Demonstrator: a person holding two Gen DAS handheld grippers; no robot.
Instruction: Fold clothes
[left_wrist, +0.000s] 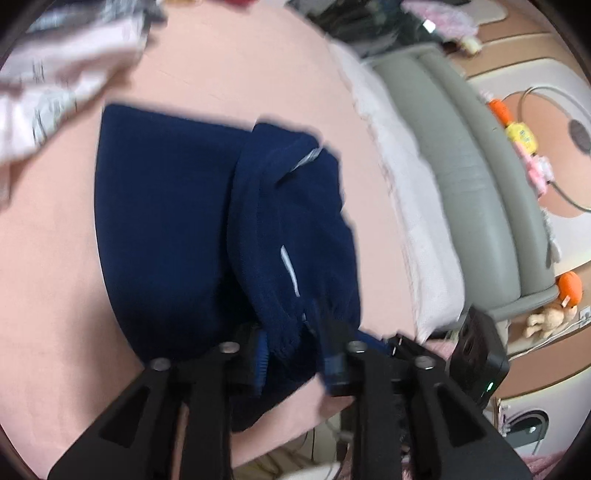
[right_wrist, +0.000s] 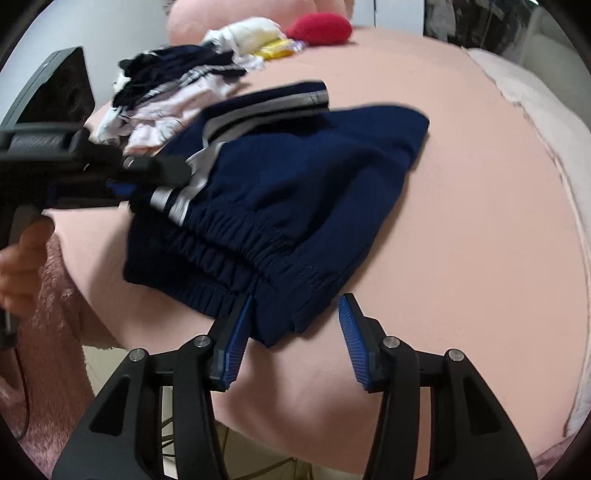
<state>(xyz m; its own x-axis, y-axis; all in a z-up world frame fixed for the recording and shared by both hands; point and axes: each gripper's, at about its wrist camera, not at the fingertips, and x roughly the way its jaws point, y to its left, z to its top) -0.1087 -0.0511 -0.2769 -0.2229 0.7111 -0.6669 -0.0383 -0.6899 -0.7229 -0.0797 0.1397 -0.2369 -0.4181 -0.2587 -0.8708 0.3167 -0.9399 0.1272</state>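
I can make out no readable text, label, brand or number in either wrist view. The pale garments piled on the bed carry dark printed marks, but they are too blurred for me to read, and the small yellow toy shows nothing legible.

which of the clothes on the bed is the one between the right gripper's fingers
The navy shorts with grey side stripes, whose waistband corner sits between the right gripper fingers; the mixed clothes pile lies farther back, untouched.

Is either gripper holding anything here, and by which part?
Left gripper appears to pinch the navy shorts at the striped waistband end. Right gripper is open, the waistband corner lying ungripped between its jaws.
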